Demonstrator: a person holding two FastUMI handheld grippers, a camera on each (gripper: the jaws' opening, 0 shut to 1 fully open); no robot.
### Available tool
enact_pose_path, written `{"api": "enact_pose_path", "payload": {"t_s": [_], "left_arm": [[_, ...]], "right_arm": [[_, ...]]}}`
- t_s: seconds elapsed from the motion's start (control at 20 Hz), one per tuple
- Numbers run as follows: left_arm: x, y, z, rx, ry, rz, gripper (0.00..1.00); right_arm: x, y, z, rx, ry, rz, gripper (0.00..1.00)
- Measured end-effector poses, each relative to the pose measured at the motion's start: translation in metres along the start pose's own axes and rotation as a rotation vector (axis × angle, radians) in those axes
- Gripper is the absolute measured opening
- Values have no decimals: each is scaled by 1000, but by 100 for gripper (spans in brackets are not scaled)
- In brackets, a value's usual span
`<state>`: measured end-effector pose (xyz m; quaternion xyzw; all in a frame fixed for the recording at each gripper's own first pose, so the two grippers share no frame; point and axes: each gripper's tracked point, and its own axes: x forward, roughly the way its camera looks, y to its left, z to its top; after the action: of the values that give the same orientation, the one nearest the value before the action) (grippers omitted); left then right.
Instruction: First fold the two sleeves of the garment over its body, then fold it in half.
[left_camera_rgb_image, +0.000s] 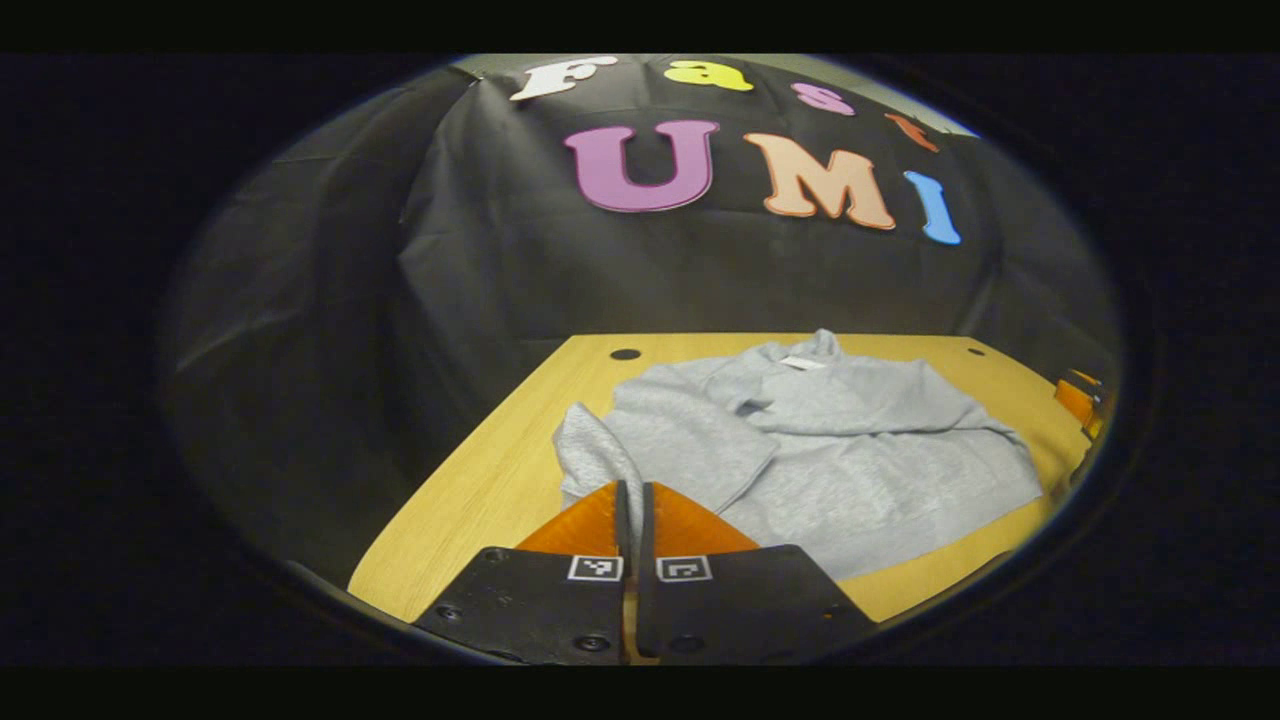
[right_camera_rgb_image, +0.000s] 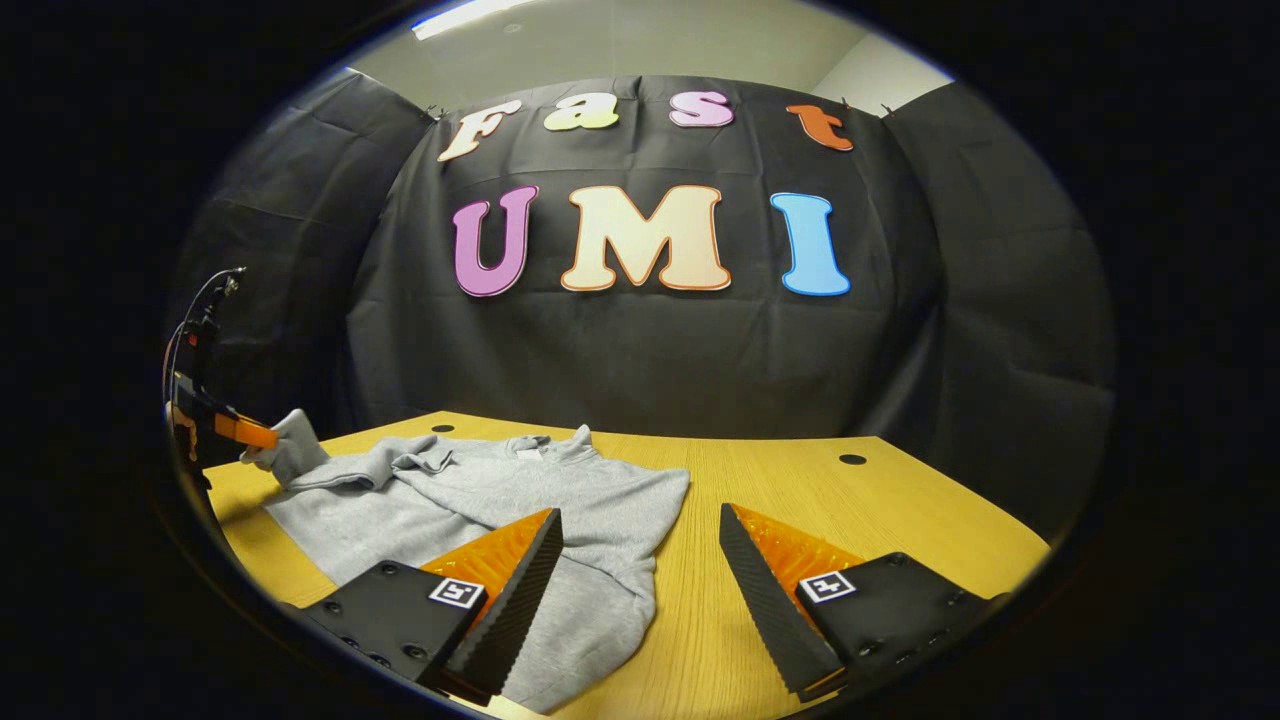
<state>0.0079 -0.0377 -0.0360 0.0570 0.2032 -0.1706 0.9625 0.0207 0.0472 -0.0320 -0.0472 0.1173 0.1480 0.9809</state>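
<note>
Left gripper view: grey sweatshirt (left_camera_rgb_image: 830, 450) lies spread on the wooden table (left_camera_rgb_image: 480, 500), soft fleecy knit w/ a stand-up collar and a small white tag at the neck, far end of the garment. One sleeve is folded across the chest, making a diagonal ridge; the body below is flat w/ a few creases. The near sleeve (left_camera_rgb_image: 590, 450) on this side is lifted off the tabletop, its cuff running right down into the left gripper (left_camera_rgb_image: 634, 495), whose two wedge-shaped fingers are pressed together w/ the fabric pinched between them. Right gripper view: same sweatshirt (right_camera_rgb_image: 520, 510) sits on the left half of the table (right_camera_rgb_image: 900, 520), hem end nearest the camera, rumpled at the bottom corner. Right gripper (right_camera_rgb_image: 640, 520) has its fingers spread wide apart, ribbed sawtooth inner faces showing, nothing between them; its left finger (right_camera_rgb_image: 510, 580) hangs over the garment's lower body, whether touching can't tell, the other finger is over bare wood just beside the cloth's edge. Far left of this view, the left gripper (right_camera_rgb_image: 245, 432) holds the raised cuff above the table edge. Tabletop is pale wood-grain laminate w/ round dark holes (right_camera_rgb_image: 852, 459) near the back; black cloth wall behind.
</note>
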Motion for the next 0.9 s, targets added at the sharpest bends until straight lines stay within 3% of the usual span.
{"api": "enact_pose_path", "payload": {"t_s": [0.4,0.9], "left_arm": [[47,-102,61,51,-85,-211,0],[97,-254,88,82,-84,-458,0]], "right_arm": [[-3,-10,4,36,-6,-9,98],[1,-14,-5,55,22,-8,98]]}}
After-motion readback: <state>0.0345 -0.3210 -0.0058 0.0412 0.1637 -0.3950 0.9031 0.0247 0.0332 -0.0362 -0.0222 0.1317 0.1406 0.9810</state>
